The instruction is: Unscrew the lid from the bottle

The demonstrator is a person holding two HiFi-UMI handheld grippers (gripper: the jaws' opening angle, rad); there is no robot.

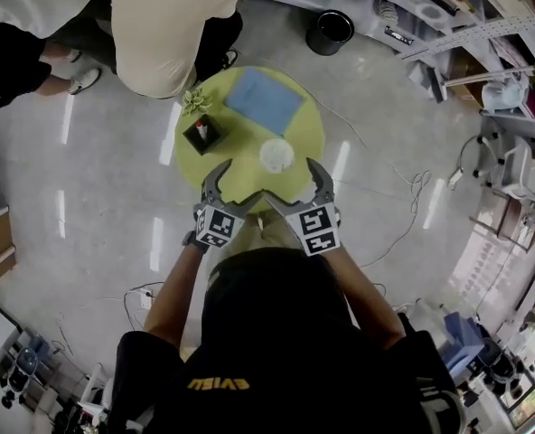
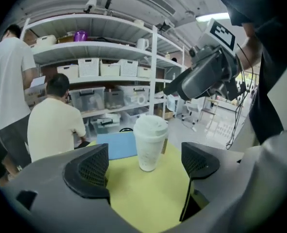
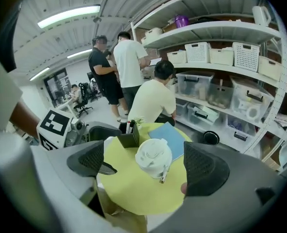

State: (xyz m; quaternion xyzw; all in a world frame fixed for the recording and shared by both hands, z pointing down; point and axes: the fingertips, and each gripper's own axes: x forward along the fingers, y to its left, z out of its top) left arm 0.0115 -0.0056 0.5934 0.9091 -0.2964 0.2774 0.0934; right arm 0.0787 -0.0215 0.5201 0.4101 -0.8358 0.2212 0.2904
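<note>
Left claw (image 2: 143, 164) and right claw (image 3: 148, 166) both released, nothing between the pads. White bottle (image 1: 276, 155) upright on round yellow counter (image 1: 245, 165), lid (image 2: 151, 125) on, just ahead of both claws, untouched. Advice: brace the body low with one claw, seat the other squarely around the lid, then twist. An off-centre clamp would probably tip it.
</note>
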